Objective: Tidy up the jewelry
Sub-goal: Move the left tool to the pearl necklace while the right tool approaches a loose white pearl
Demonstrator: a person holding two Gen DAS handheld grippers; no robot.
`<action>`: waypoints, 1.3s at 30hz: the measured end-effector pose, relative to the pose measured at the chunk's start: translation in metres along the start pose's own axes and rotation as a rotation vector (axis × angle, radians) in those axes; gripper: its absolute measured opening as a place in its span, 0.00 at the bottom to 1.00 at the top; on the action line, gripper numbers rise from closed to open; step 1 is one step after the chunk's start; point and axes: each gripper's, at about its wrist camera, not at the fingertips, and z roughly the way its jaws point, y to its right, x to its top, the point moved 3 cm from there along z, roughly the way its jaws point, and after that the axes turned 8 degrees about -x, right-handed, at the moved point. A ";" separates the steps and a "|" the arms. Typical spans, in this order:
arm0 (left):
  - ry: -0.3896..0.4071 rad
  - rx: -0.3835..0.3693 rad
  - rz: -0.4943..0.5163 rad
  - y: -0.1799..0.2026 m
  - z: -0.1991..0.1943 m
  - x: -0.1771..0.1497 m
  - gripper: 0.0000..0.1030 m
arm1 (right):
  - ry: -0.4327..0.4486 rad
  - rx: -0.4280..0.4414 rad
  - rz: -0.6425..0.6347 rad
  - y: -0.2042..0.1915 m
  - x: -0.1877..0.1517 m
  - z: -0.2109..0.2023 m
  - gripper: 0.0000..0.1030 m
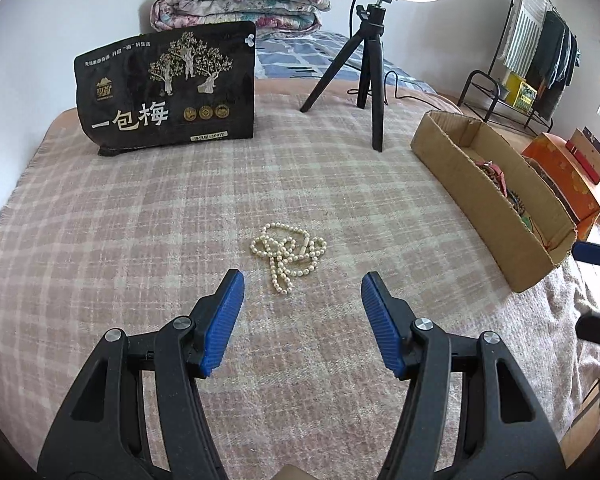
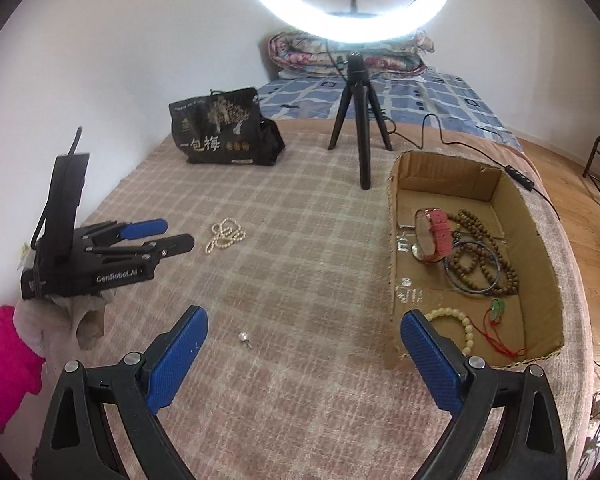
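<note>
A white pearl necklace (image 1: 287, 254) lies bunched on the plaid blanket, just ahead of my open, empty left gripper (image 1: 302, 286); it also shows in the right wrist view (image 2: 225, 234). The left gripper (image 2: 178, 232) hovers just left of it there. A cardboard box (image 2: 538, 236) on the right holds a red-strap watch (image 2: 432, 236), brown bead strings (image 2: 484, 258), a cream bead bracelet (image 2: 458, 322) and a green pendant on red cord (image 2: 496, 308). A small silver earring (image 2: 244, 338) lies on the blanket ahead of my open, empty right gripper (image 2: 304, 326).
A black snack bag (image 1: 168, 88) stands at the back left. A ring light on a black tripod (image 2: 358, 120) stands behind the box, its cable trailing right. Folded quilts (image 1: 240, 4) lie at the back. An orange box (image 1: 568, 184) sits beyond the cardboard box (image 1: 488, 196).
</note>
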 end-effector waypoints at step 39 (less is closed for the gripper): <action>-0.053 0.079 -0.048 -0.026 0.074 0.010 0.46 | -0.178 0.094 -0.273 -0.070 -0.029 0.094 0.15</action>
